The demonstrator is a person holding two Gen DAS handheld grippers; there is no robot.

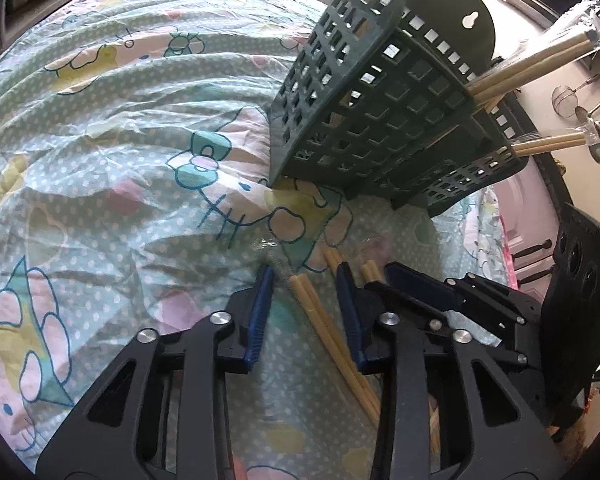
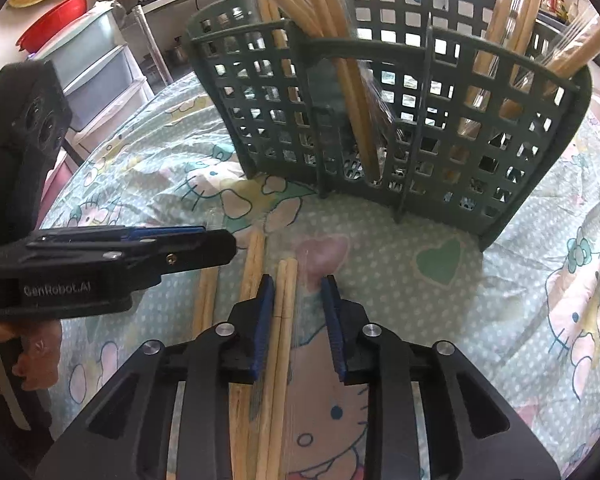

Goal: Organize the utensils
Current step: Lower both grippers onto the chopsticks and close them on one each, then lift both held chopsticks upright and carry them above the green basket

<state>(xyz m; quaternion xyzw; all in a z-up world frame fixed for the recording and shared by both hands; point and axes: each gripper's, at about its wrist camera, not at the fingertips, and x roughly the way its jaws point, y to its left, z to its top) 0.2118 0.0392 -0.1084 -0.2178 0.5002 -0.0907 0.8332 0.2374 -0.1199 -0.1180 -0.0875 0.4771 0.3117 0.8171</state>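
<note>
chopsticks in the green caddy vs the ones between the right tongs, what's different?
The caddy chopsticks stand tilted inside the green caddy; the loose chopsticks lie flat on the tablecloth. The caddy chopsticks sit in clear wrap; the loose pair lies between the open right tongs, ungripped. Both are pale wooden sticks.

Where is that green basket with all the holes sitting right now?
The green basket stands on the cartoon-print cloth, straight ahead of both grippers in both views, with wrapped chopsticks poking out of its compartments and loose chopsticks lying in front.
</note>
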